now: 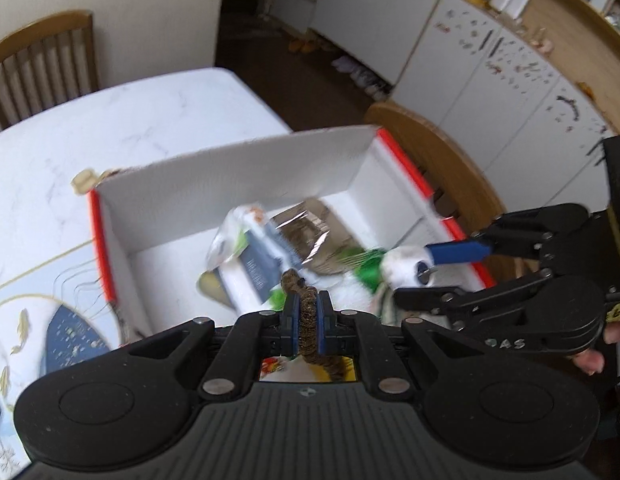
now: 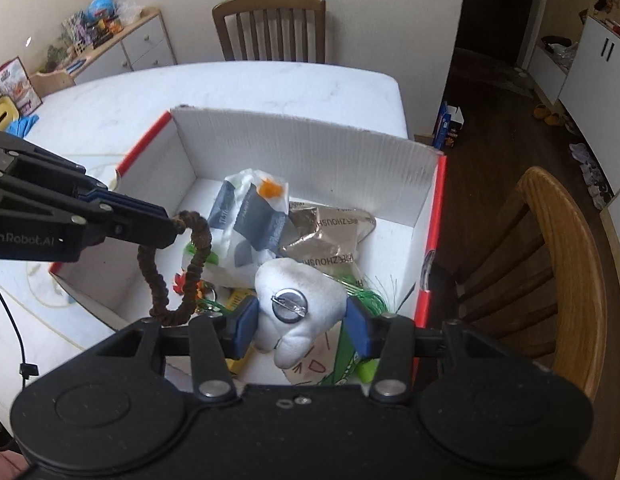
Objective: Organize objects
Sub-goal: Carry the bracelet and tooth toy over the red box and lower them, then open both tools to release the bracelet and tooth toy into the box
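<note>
The right gripper (image 2: 300,322) is closed on a white plush tooth (image 2: 298,300), its blue pads pressing the toy from both sides. A round metal pin back is fixed to the side of the tooth that faces the camera. The tooth hangs above the near end of the box (image 2: 306,140).

The left gripper (image 1: 307,310) is clamped on a brown braided cord loop (image 2: 178,268). From the right wrist view the loop dangles from the pads over the left part of the box, just beside the tooth but not touching it.

The box is white cardboard with red edges, open at the top, resting on a white marble-pattern table (image 2: 238,84). Inside lie a clear plastic bag with grey and white contents (image 2: 250,216), a brown foil packet (image 2: 326,236) to its right, green strands (image 2: 374,296) near the right wall, and a yellow item partly hidden under the tooth.

Beyond the box, a wooden chair (image 2: 270,28) stands at the far table edge. A second wooden chair (image 2: 550,264) stands to the right of the box. White cabinets (image 1: 490,68) line the far wall.
</note>
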